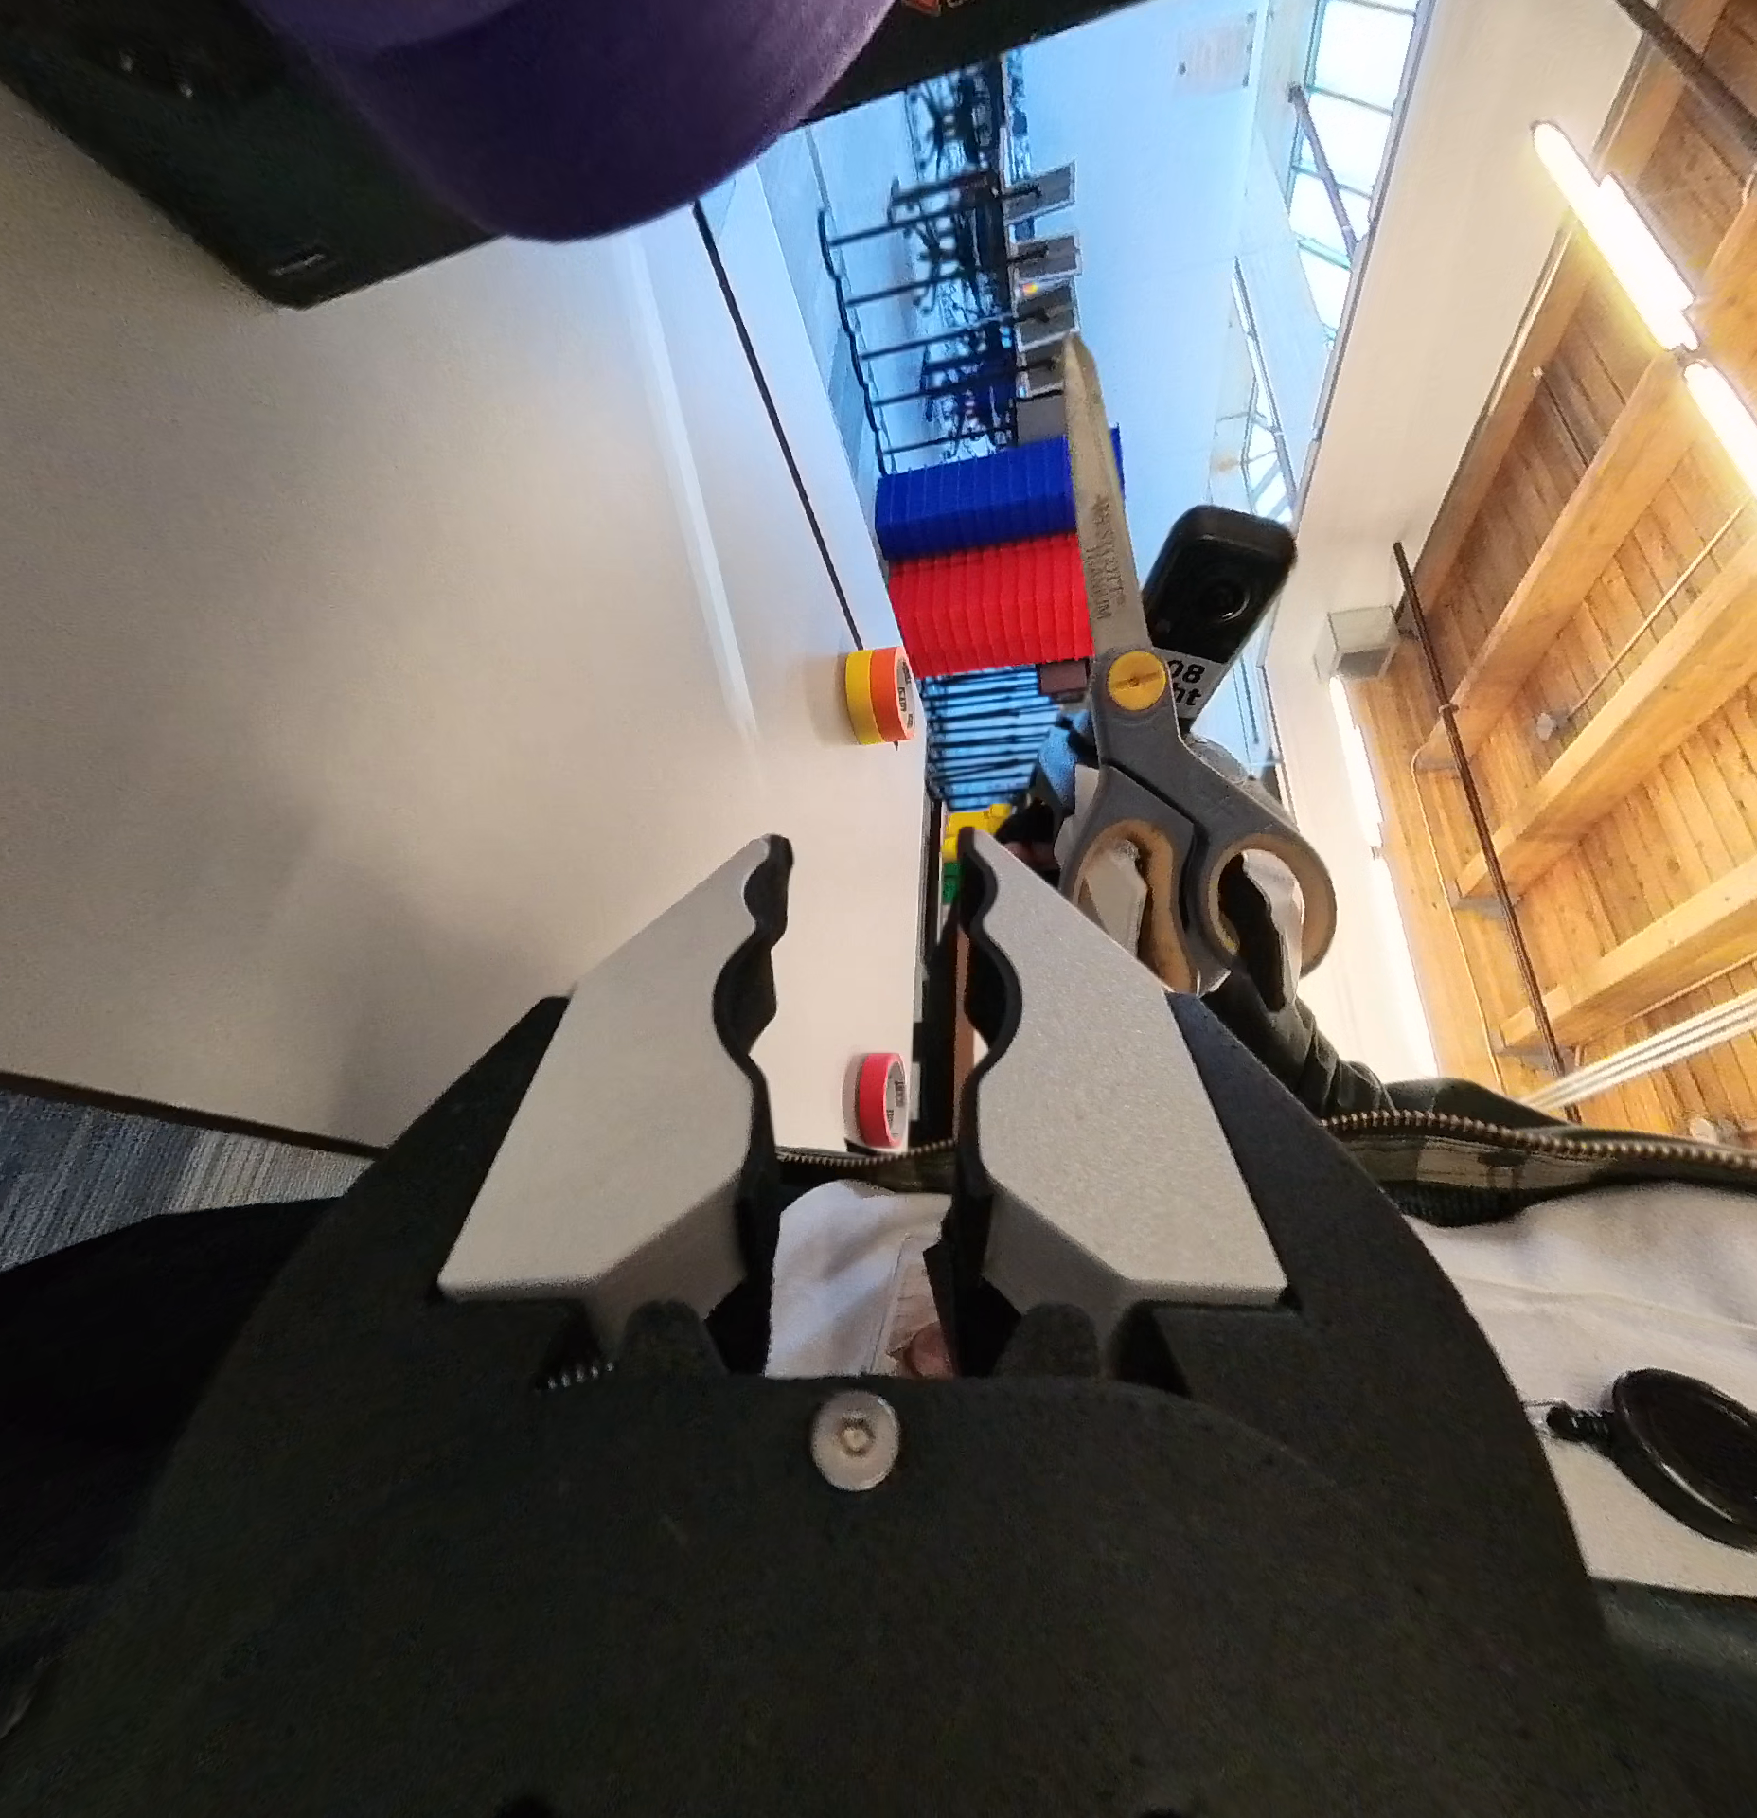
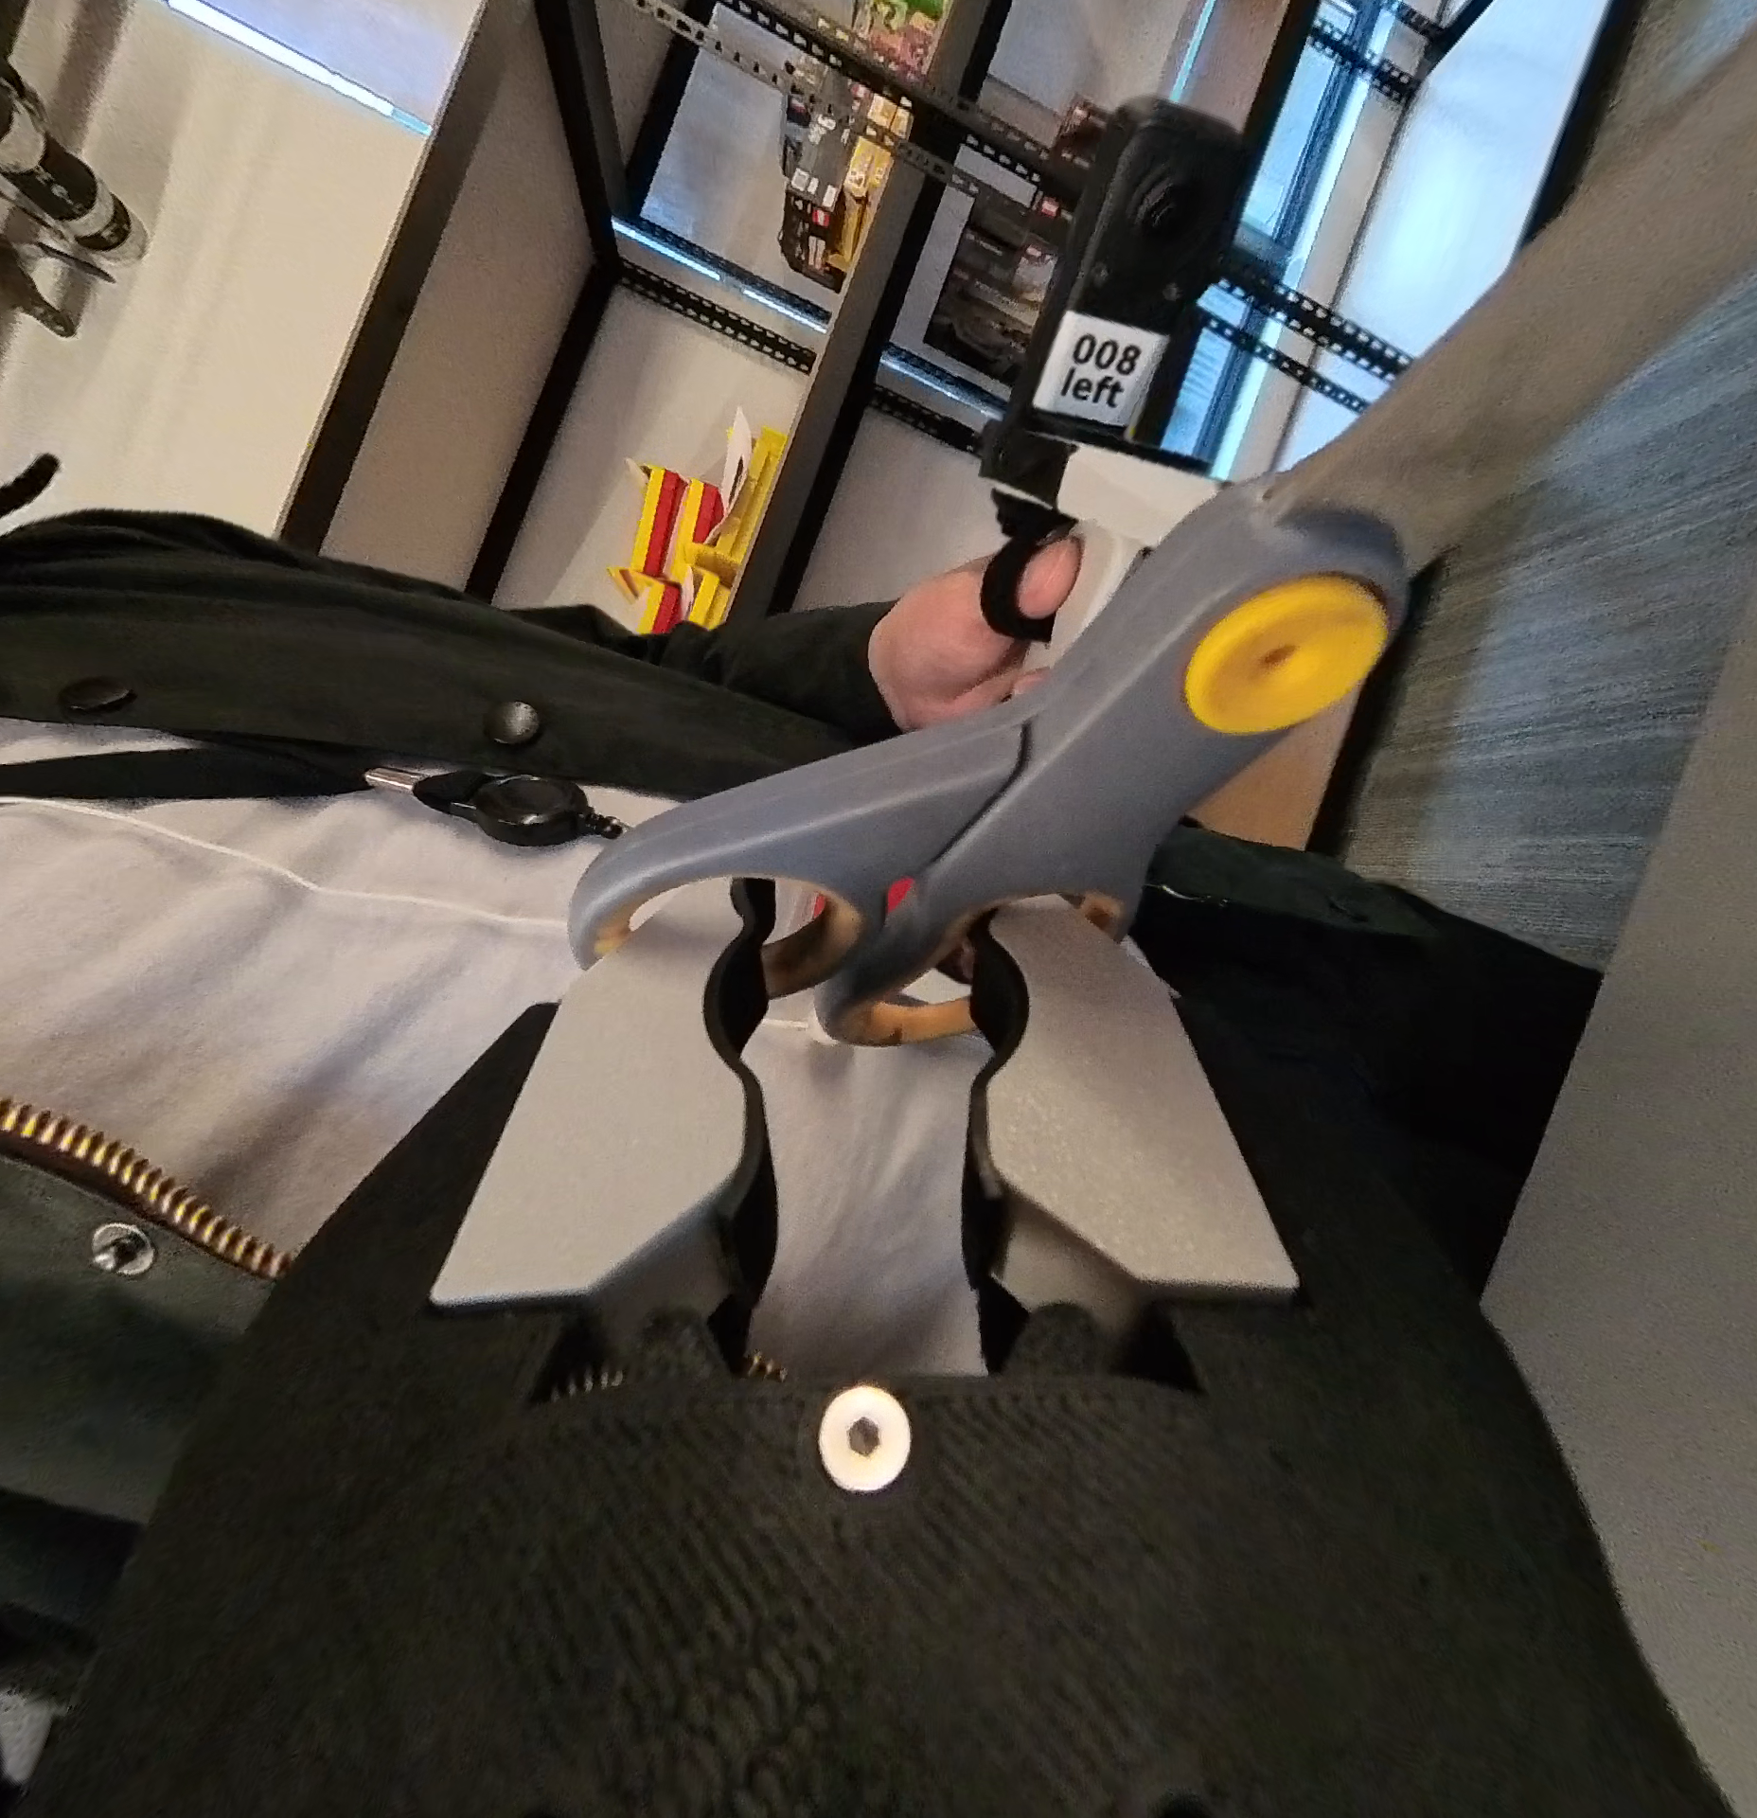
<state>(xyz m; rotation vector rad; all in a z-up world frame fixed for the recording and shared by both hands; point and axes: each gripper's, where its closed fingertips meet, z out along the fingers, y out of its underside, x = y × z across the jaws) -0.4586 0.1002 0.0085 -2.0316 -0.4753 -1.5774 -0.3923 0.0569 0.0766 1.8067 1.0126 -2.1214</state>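
**Scissors threaded on the right claw, left claw bare beside them**

A white surface (image 1: 265,590) fills much of the left wrist view, which is rolled sideways. On it sit a stack of blue and red bins (image 1: 983,561), a yellow-and-orange tape roll (image 1: 879,696) and a pink tape roll (image 1: 877,1099), all well apart from both claws. A person's pale shirt (image 2: 265,944) and open dark jacket (image 2: 314,630) lie close behind the tools, with a black badge reel (image 2: 525,809) on the shirt.

The scissors (image 2: 1002,787), grey-handled with a yellow pivot, hang on the right claw (image 2: 865,944). Its two fingers are spread apart, and each fingertip appears to pass into one of the handle loops, so the claw holds the scissors from inside the loops rather than pinching them. The blades are together. In the left wrist view the long axis runs from the loops, nearest that claw, out through the pivot to the blade tip (image 1: 1081,393), pointing away from the person's body.

The left claw (image 1: 875,866) is parted by a narrow gap and holds nothing. The scissors lie just beside it, off its right finger and slightly ahead, not touching. The right claw is plainly the nearer, already in contact. A hand (image 2: 953,639) grips the left tool's handle just behind the scissors.
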